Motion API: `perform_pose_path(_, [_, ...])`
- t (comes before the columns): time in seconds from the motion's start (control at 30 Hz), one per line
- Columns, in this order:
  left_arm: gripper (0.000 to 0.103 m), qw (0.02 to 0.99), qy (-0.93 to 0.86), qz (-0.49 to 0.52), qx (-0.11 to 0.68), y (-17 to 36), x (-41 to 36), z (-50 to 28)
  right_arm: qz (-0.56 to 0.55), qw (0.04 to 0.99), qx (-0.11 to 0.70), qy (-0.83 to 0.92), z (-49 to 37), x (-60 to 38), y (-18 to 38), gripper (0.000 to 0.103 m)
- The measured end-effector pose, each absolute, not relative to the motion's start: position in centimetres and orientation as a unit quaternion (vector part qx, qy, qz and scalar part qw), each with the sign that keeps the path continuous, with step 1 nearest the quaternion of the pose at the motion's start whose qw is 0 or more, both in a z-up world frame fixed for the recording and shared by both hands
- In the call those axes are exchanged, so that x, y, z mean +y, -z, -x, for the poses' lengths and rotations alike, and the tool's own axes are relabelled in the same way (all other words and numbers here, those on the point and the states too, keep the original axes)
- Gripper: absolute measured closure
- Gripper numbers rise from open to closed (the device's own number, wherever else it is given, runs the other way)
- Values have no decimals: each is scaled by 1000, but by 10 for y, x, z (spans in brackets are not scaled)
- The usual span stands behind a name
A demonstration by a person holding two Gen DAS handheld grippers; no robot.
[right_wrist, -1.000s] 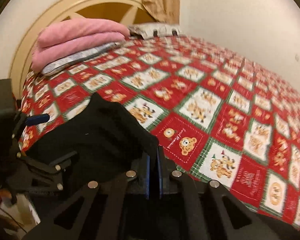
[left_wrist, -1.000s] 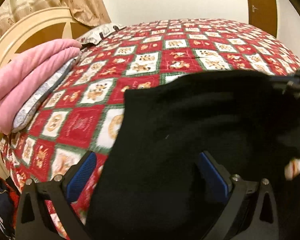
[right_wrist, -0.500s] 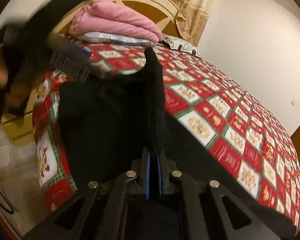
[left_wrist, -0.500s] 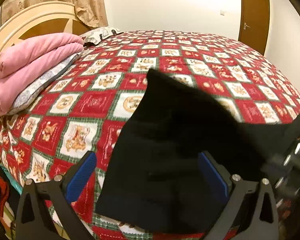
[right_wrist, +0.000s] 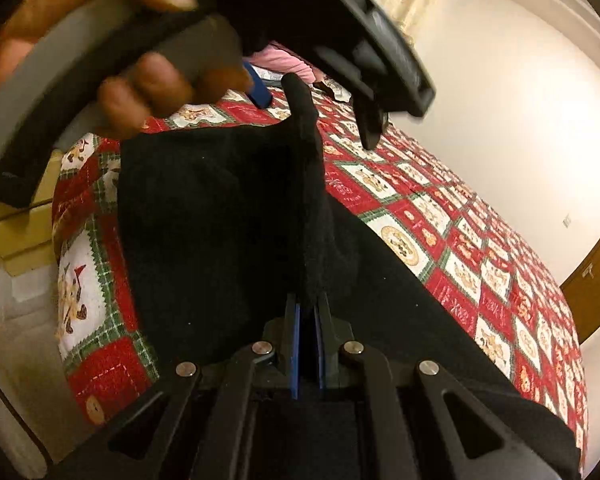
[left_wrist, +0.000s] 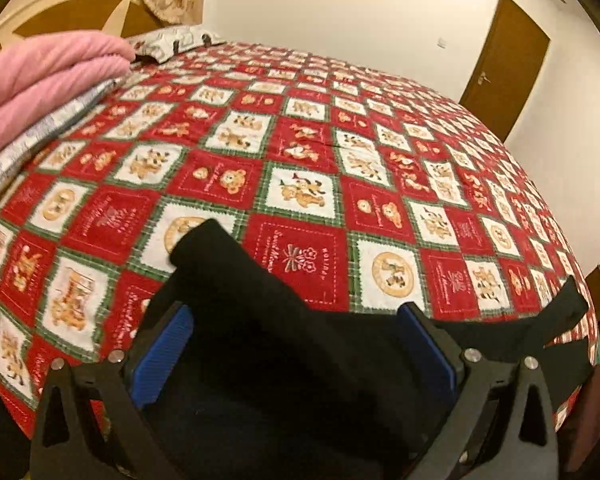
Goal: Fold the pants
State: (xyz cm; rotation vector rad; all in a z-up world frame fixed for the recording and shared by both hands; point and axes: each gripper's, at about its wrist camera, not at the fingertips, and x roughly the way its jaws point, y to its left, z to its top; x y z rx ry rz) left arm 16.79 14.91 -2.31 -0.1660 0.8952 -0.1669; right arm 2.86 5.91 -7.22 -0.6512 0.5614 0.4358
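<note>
The black pants (right_wrist: 220, 208) are lying at the near edge of the bed (left_wrist: 308, 184), one fold pinched upright by the right claw (right_wrist: 306, 320). The left claw (left_wrist: 300, 344) is hanging wide over them, gripping nothing.

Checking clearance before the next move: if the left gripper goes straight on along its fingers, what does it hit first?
Probably the black pants: the left gripper is open, with the raised cloth lying between its fingers and just ahead. Beyond that is the red patchwork bedspread. Depth is hard to judge here.
</note>
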Motion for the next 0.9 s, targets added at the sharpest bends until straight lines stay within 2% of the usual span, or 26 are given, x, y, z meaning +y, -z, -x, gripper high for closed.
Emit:
perform_pose_path(0.1, [2,881,35,85,464,44,155,-187,318,887,263,-206,-28,59,73,97])
perform_pose_path(0.2, [27,870,19,116,478,59,167,-191,323,889,254,-200,-27,59,72,97])
perform_pose_path(0.27, [40,876,17,116,468,58,172,-186,322,892,249,-197,-27,58,69,97])
perform_pose_path(0.33, [63,883,31,118,454,52,177,-179,316,896,244,-195,-28,57,63,97])
perform_pose_path(0.4, [74,889,47,139,434,44,186,-171,308,901,237,-194,-26,56,54,97])
perform_pose_path(0.47, [77,899,56,154,407,32,194,-157,302,905,225,-196,-19,56,44,97])
perform_pose_path(0.67, [77,916,66,116,378,17,186,-115,301,904,210,-219,6,59,37,97])
perform_pose_path(0.9, [77,916,38,106,386,35,190,-75,232,905,259,-244,8,44,50,97])
